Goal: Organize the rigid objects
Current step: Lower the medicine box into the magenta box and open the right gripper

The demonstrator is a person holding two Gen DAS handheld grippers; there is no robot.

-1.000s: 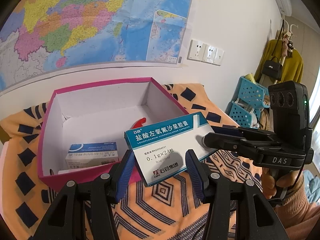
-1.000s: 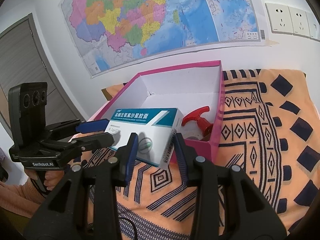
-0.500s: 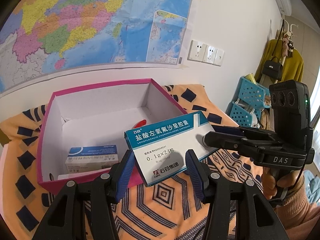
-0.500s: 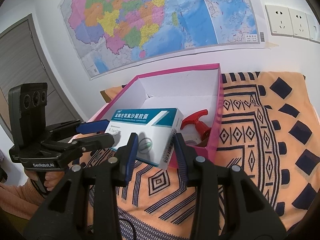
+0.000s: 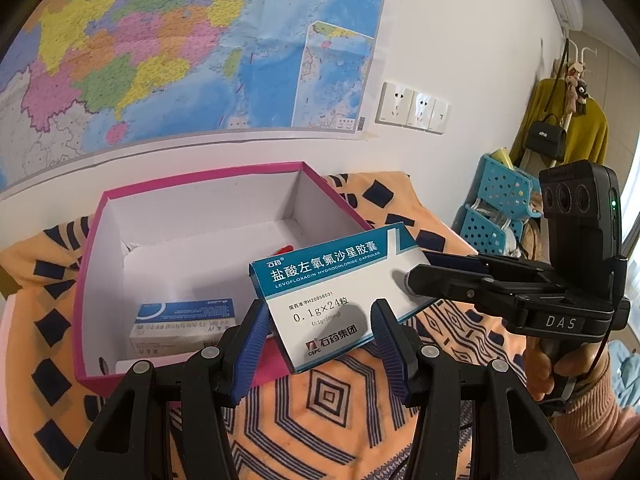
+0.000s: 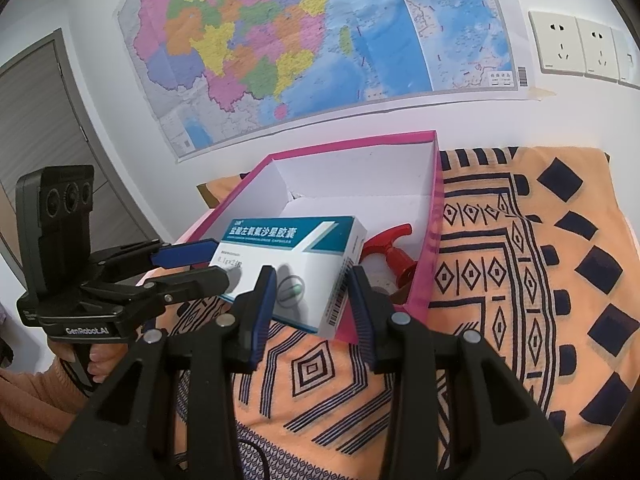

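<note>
Both tools, left and right, clamped on medicine box above pink box.

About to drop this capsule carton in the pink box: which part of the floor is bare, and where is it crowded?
In the pink box, the white floor along the far wall and through the middle is bare. The near left corner holds a small blue-and-white box; the red spray nozzle lies against the right wall. The capsule carton sits between both grippers' fingers, left gripper, right gripper.
</note>
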